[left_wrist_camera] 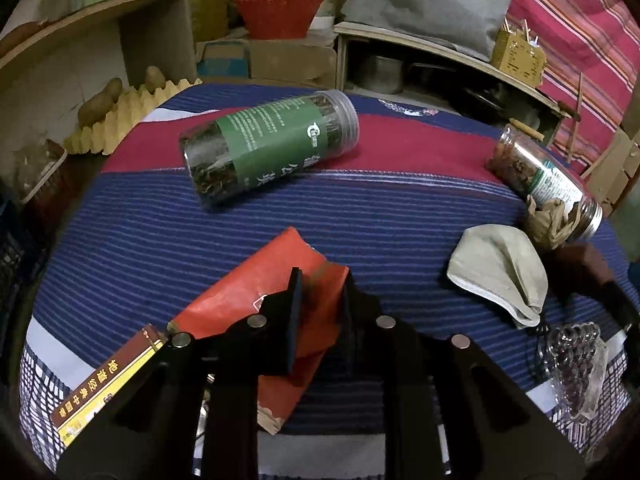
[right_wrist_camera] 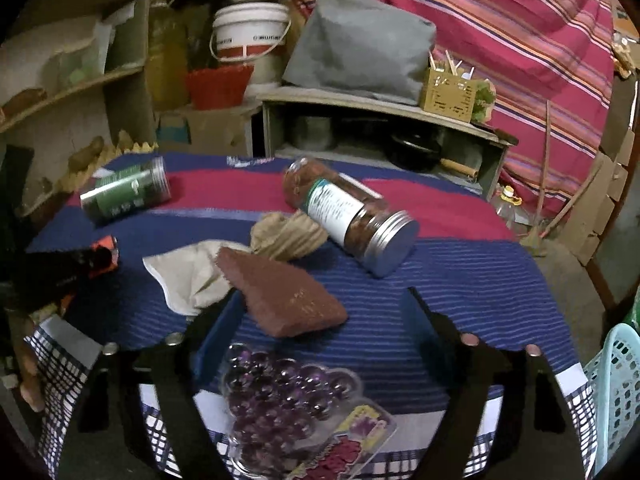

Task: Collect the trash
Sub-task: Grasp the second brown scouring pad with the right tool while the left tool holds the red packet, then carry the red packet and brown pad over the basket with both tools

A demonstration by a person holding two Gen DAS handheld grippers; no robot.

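My left gripper (left_wrist_camera: pixel 322 280) is shut on the edge of a red paper packet (left_wrist_camera: pixel 256 292) that lies on the striped tablecloth (left_wrist_camera: pixel 360 216). The same packet (right_wrist_camera: pixel 105 251) shows at the left edge of the right wrist view. My right gripper (right_wrist_camera: pixel 323 295) stands open around a flat brown slab (right_wrist_camera: pixel 288 296). Its left finger is close to the slab's edge, and the right finger stands well apart from it. A beige cloth (right_wrist_camera: pixel 188 276) and crumpled brown paper (right_wrist_camera: pixel 286 236) lie just beyond the slab. Beneath the right gripper lies a clear plastic tray with purple bumps (right_wrist_camera: pixel 280 392).
A green-labelled jar (left_wrist_camera: pixel 272 144) lies on its side at the far middle, and a metal-lidded jar (right_wrist_camera: pixel 352 216) lies to the right. A red and yellow box (left_wrist_camera: pixel 108 380) sits near the front left. Shelves, a bucket (right_wrist_camera: pixel 250 32) and a grey bundle stand behind; an aqua basket (right_wrist_camera: pixel 616 392) stands right.
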